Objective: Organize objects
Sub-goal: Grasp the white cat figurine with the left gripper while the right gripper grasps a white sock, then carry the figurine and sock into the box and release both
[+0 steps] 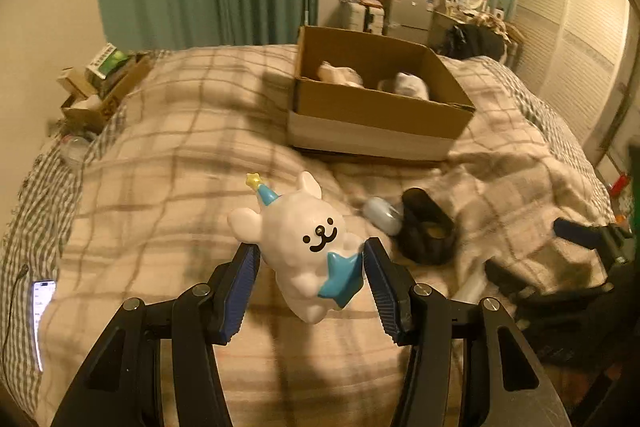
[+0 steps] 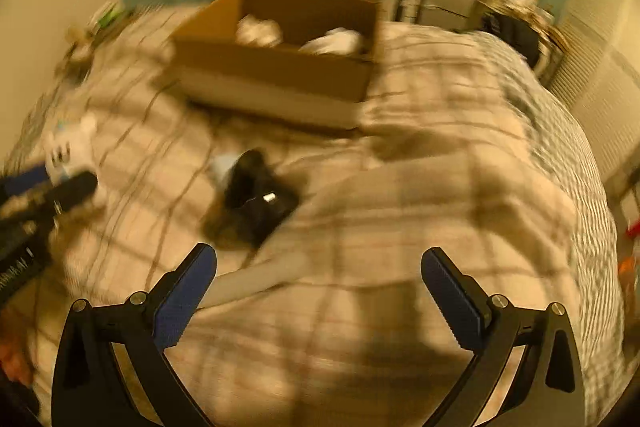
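Figurine (image 1: 308,247) (white) in left hand-held gripper (image 1: 310,259)

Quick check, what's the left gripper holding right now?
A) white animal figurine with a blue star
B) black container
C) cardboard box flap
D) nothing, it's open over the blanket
A: in the left wrist view the left gripper has its blue pads closed against both sides of the white animal figurine, lifted above the plaid blanket, while the black container lies apart on the bed.
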Motion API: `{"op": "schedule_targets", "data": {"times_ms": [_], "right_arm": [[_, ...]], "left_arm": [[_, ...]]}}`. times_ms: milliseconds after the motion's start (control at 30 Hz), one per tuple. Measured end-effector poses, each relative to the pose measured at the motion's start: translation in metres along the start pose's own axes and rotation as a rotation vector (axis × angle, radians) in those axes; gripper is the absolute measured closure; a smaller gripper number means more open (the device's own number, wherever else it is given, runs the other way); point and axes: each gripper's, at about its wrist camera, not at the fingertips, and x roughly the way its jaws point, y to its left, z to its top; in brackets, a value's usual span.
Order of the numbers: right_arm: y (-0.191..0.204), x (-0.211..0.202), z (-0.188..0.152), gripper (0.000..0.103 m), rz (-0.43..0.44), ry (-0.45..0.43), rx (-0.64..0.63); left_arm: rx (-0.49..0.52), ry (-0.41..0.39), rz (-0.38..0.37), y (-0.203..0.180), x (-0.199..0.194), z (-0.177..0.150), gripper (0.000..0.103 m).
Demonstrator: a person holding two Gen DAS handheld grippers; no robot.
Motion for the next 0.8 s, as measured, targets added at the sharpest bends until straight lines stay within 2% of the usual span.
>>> {"op": "schedule_targets", "data": {"times_ms": [67, 133, 200, 300, 333, 400, 433, 633, 800], "right_arm": [[0.014, 0.022, 0.000, 0.001, 0.028, 0.067, -0.039], [0.021, 0.039, -0.003, 0.001, 0.017, 0.121, -0.067], [0.022, 0.043, -0.002, 0.006, 0.029, 0.126, -0.069], [0.025, 0.043, -0.003, 0.037, 0.072, 0.124, -0.080], [0.027, 0.043, -0.004, 0.054, 0.065, 0.125, -0.088], [0.026, 0.040, -0.005, 0.068, 0.034, 0.108, -0.081], [0.023, 0.036, -0.006, 0.080, 0.035, 0.091, -0.066], [0.008, -0.005, -0.004, 0.084, 0.052, -0.064, 0.001], [-0.001, -0.039, 0.003, 0.084, 0.079, -0.155, 0.024]], "left_arm": [[-0.011, 0.005, -0.004, 0.003, 0.002, 0.001, 0.048], [-0.008, 0.003, -0.001, 0.003, 0.004, 0.000, 0.048], [-0.006, 0.009, -0.006, 0.002, 0.007, -0.001, 0.048], [-0.011, 0.011, -0.009, 0.003, 0.007, -0.003, 0.048], [-0.014, 0.010, -0.012, 0.003, 0.007, -0.004, 0.048], [-0.017, 0.009, -0.017, 0.004, 0.006, -0.005, 0.048], [-0.022, 0.010, -0.022, 0.005, 0.007, -0.005, 0.048], [-0.033, 0.011, -0.032, 0.004, 0.001, -0.007, 0.048], [-0.028, 0.014, -0.034, 0.002, -0.008, -0.008, 0.048]]}}
